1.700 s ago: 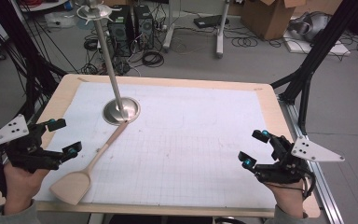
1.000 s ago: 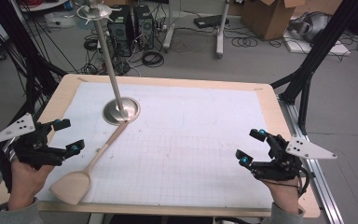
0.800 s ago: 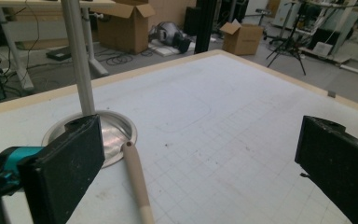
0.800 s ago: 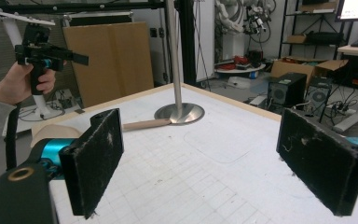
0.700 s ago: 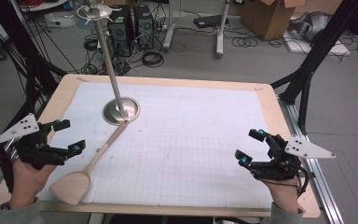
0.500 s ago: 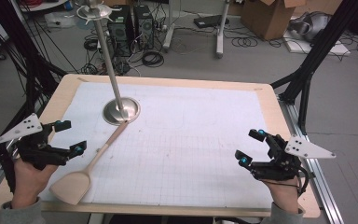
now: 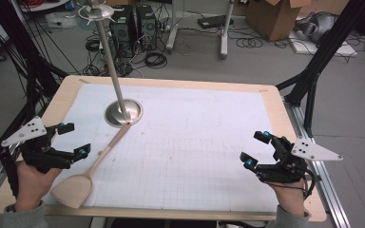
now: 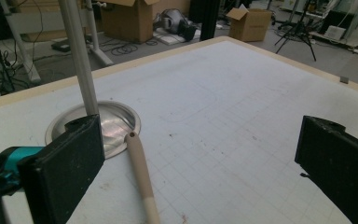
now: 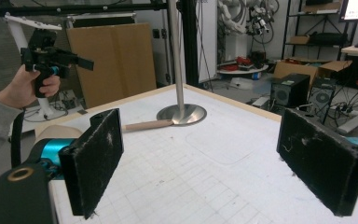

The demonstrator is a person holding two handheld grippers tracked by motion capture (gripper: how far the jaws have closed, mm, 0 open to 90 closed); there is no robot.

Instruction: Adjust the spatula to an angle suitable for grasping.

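The wooden spatula (image 7: 91,169) lies flat on the surface (image 7: 195,142) at its left side, long axis diagonal: blade toward the near left corner, handle tip touching the metal stand base (image 7: 123,112). The left claw (image 7: 74,140) hovers just beside the handle, jaws apart. The right claw (image 7: 257,149), well apart at the right edge, is also spread and holds nothing

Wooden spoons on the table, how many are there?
1. The wooden spoon lies near the table's left side, next to the left claw. Its handle tip touches the round base of the metal stand.
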